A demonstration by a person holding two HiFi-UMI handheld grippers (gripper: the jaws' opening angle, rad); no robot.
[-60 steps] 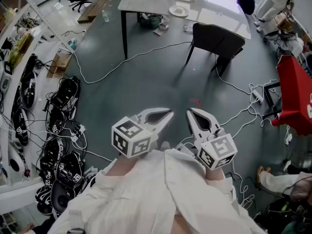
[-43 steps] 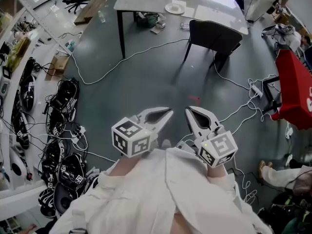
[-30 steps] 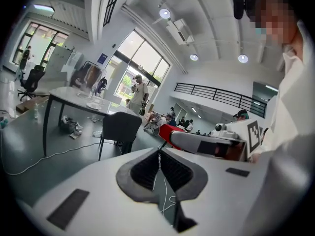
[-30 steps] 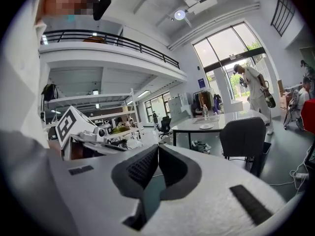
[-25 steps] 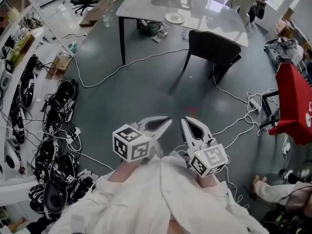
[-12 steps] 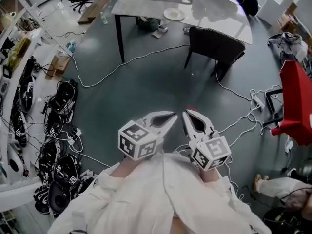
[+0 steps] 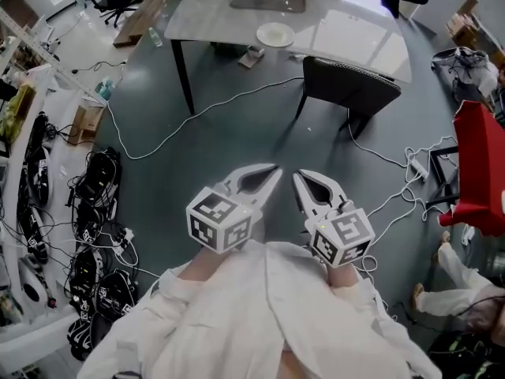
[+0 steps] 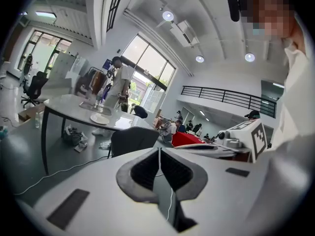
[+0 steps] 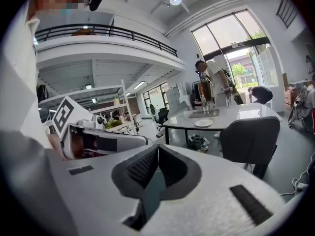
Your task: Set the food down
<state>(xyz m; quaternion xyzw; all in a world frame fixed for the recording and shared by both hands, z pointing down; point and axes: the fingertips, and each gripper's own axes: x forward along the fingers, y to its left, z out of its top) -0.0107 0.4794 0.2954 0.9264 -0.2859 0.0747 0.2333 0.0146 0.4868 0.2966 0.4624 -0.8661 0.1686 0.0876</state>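
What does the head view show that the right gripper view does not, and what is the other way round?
Only the head view: the black gear heaped on the floor and the red object. Only the right gripper view: the balcony railing and the tall windows. Both: the table, the white plate on it, the black chair, and the left gripper and right gripper, jaws together, holding nothing.

A round white plate [image 7: 275, 34] lies flat on the pale, glossy desk [image 7: 355, 30], close to the desk's near edge. It is too small in view to tell whether it carries anything.
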